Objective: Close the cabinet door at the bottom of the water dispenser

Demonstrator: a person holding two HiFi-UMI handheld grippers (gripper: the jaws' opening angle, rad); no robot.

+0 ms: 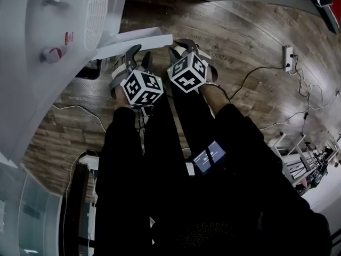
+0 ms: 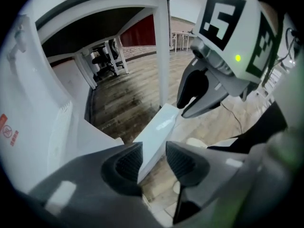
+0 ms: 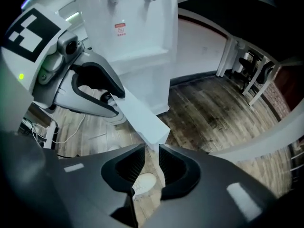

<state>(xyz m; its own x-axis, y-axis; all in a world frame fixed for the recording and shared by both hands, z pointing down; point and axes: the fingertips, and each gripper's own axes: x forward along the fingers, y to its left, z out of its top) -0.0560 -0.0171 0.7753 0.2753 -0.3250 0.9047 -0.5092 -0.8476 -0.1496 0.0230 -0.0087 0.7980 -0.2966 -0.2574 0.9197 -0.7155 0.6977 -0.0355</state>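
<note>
The white water dispenser (image 1: 32, 63) stands at the upper left of the head view, its two taps (image 1: 51, 54) facing out over the wood-plank floor (image 1: 250, 31). Its bottom cabinet door (image 1: 136, 39) is open, swung out from the body so that its thin free edge reaches toward the person. Both grippers point steeply down at that edge, side by side, their marker cubes nearly touching. The left gripper (image 2: 153, 158) is released: in the left gripper view its ribbed pads (image 2: 126, 163) stand apart with the door's edge running up between them, close to the left pad but not clamped. The right gripper (image 3: 152, 167) is likewise released – its own view shows the door's near corner sitting just above the gap between its pads (image 3: 173, 167), with nothing pressed. Each gripper view catches the other gripper hovering beside the door a little further along it. The person's dark sleeves (image 1: 125, 159) fill the lower middle of the head view. On the floor at the right lies a white power strip (image 1: 287, 57) with thin cables trailing from it – well apart from the dispenser
</note>
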